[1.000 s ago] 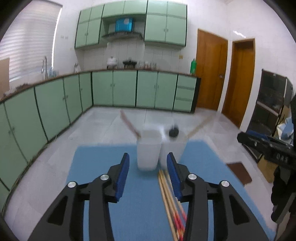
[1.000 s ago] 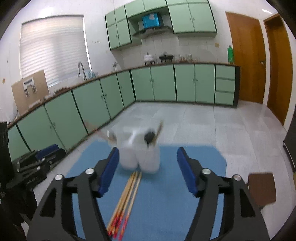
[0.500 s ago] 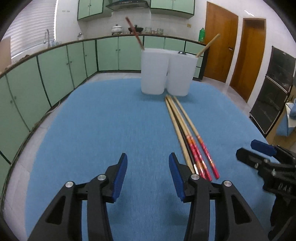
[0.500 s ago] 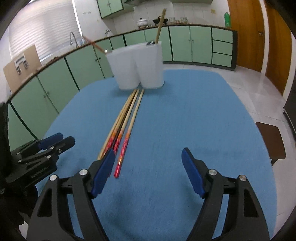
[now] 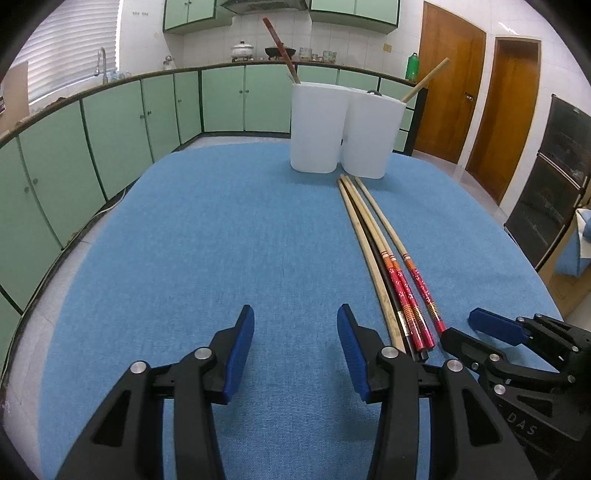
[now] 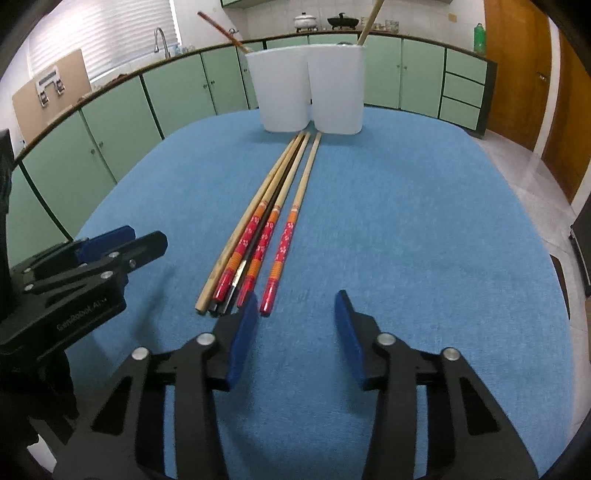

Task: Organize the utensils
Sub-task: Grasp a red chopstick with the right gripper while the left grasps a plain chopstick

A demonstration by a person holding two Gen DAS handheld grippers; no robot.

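Green-cabinet kitchen [image 5: 110,122], blue tablecloth [image 5: 221,240], loose chopsticks [image 6: 266,229].

A home kitchen. In the left wrist view, pale green base cabinets [image 5: 110,125] curve from 9 to 12 o'clock under a dark-edged surface [image 5: 207,67], with matching wall cabinets [image 5: 188,13] above white tile. A tap [image 5: 99,61] stands at about 10 o'clock below window blinds [image 5: 74,44]. At 12 o'clock a lidded pot [image 5: 242,48] and a dark wok [image 5: 279,50] sit on the surface. A green bottle [image 5: 412,66] stands at 1 o'clock, wooden doors [image 5: 448,88] at 2, and a black oven [image 5: 550,181] at 3.
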